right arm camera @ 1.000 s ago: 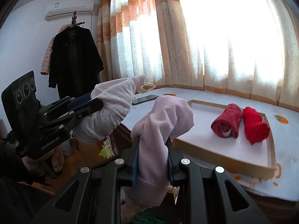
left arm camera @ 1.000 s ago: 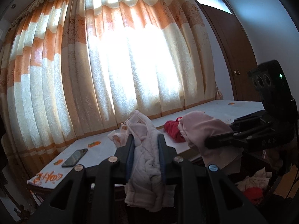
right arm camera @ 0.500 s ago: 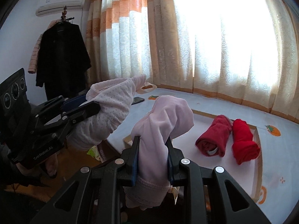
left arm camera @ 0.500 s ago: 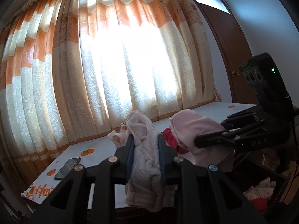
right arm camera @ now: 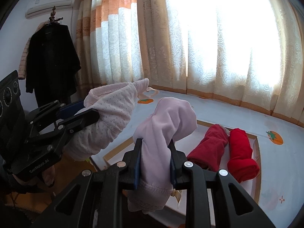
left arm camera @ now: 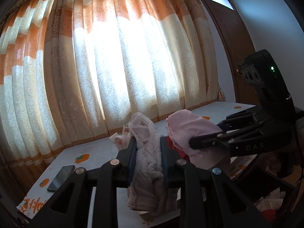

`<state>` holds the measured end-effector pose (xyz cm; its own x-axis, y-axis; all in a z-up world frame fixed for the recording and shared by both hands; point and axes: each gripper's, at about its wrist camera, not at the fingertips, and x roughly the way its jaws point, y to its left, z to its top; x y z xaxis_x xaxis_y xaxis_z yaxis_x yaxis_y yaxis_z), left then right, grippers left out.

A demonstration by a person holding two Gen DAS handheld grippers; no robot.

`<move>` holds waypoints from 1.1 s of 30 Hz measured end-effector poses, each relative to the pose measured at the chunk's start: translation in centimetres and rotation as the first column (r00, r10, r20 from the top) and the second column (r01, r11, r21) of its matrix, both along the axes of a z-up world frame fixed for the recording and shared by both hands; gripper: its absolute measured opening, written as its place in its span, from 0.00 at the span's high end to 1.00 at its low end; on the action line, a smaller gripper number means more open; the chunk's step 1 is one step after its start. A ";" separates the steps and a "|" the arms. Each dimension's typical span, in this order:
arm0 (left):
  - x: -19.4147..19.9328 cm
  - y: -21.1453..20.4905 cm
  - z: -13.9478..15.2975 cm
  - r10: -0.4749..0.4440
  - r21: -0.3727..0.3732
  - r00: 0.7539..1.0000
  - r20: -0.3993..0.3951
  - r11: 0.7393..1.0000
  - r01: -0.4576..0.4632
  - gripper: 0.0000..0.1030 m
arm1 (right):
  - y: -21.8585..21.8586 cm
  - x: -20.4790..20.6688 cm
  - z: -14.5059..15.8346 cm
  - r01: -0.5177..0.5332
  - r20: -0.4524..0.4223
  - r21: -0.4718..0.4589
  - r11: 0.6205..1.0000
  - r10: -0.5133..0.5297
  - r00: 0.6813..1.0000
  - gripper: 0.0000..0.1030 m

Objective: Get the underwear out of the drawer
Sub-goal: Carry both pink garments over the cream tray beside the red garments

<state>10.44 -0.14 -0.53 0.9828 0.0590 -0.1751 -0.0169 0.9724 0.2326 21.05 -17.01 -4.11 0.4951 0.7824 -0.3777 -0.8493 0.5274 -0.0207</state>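
My left gripper is shut on a rolled pale pink dotted underwear, held in the air above the table; in the right wrist view the same roll sticks out of that gripper. My right gripper is shut on a plain pink underwear, whose hem hangs below the jaws; the left wrist view shows it at the right. Two red rolled underwear lie in the shallow wood-rimmed tray on the table. The open drawer at lower right holds more cloth.
The table carries a white cloth with orange fruit prints. A dark phone lies near its left end. Orange and cream curtains hang behind. A black coat hangs at the left wall, and a brown door stands at the right.
Both grippers have risen and moved over the table with their pink underwear still held. The tray with the red rolls now lies closer and lower in the right wrist view.
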 end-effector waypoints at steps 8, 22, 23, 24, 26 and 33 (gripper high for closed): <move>3.2 0.9 0.4 -0.010 -0.038 0.998 -0.056 0.999 0.008 0.79 | 1.1 2.5 0.8 0.026 -0.019 -0.004 1.000 -0.026 0.999 0.74; 9.6 2.9 -0.4 -0.007 -0.092 0.981 -0.192 0.996 -0.011 0.79 | 4.5 6.7 0.9 0.066 -0.061 -0.072 0.995 -0.071 0.996 0.74; 10.2 2.9 -0.4 -0.010 -0.094 0.977 -0.211 0.995 -0.010 0.79 | 4.8 7.2 0.9 0.074 -0.070 -0.079 0.994 -0.079 0.994 0.74; 10.7 3.1 -0.5 -0.010 -0.100 0.975 -0.222 0.995 -0.012 0.79 | 5.1 7.7 0.9 0.079 -0.082 -0.082 0.994 -0.086 0.993 0.74; 11.6 3.4 -0.6 -0.015 -0.121 0.969 -0.246 0.993 -0.016 0.79 | 5.6 8.4 0.8 0.085 -0.098 -0.090 0.992 -0.094 0.991 0.74; 14.0 4.3 -1.2 -0.022 -0.173 0.949 -0.315 0.984 -0.035 0.79 | 7.2 10.7 0.5 0.101 -0.139 -0.143 0.985 -0.121 0.983 0.74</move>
<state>24.47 4.17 -1.69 0.8754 0.0059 -0.4833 0.0234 0.9982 0.0546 31.80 -9.81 -3.65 0.5074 0.6626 -0.5509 -0.7850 0.6192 0.0218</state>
